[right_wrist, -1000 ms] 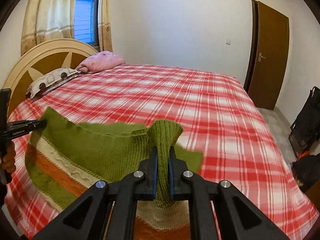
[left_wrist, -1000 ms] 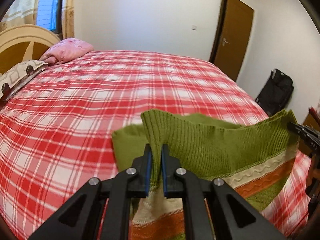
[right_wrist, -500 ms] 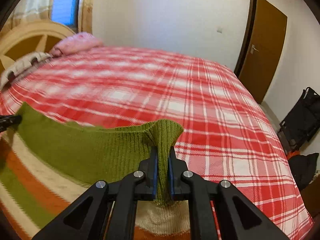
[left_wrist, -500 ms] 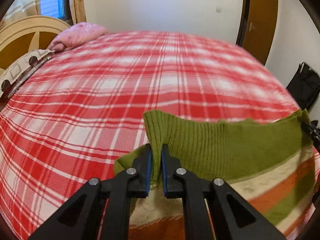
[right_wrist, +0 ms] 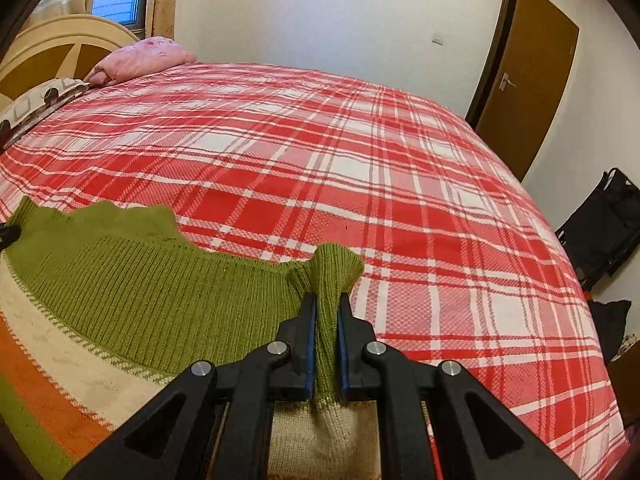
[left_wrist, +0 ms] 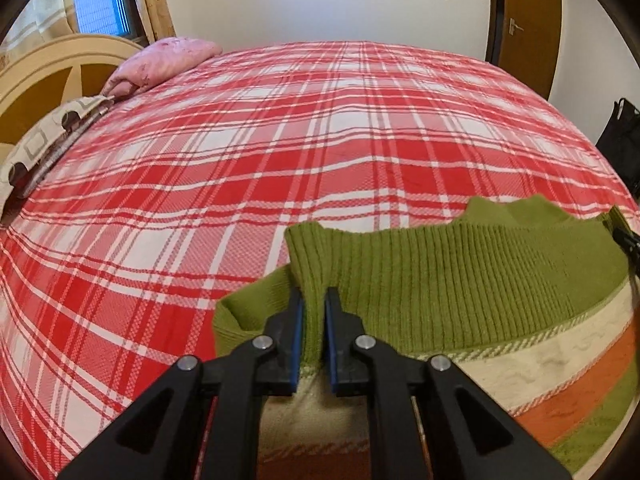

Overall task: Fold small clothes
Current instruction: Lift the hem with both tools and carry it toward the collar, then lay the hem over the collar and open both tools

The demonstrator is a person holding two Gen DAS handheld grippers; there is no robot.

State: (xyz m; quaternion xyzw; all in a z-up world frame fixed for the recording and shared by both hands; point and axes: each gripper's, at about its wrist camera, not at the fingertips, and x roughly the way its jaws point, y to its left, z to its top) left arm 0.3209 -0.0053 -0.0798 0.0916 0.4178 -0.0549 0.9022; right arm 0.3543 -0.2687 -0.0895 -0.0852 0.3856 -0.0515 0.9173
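Note:
A green knit sweater [left_wrist: 460, 272] with cream and orange stripes lies stretched across the near part of the red plaid bed [left_wrist: 280, 140]. My left gripper [left_wrist: 311, 312] pinches the left end of its ribbed green edge; its jaws are opening slightly, with the cloth still between the blue pads. The right gripper [right_wrist: 327, 316] is shut on the right end of that edge of the sweater [right_wrist: 140, 280]. Each gripper's tip shows at the edge of the other view: the right gripper [left_wrist: 626, 238], the left gripper [right_wrist: 8, 234].
A pink pillow [left_wrist: 160, 60] and a patterned pillow [left_wrist: 44, 140] lie by the cream headboard [left_wrist: 52, 64] at the far left. A brown door [right_wrist: 524, 80] and a black bag [right_wrist: 604, 220] stand past the bed's right side.
Both grippers have sunk and moved forward with the sweater's edge, which now lies low over the bed. The gap between the left pads is a little wider.

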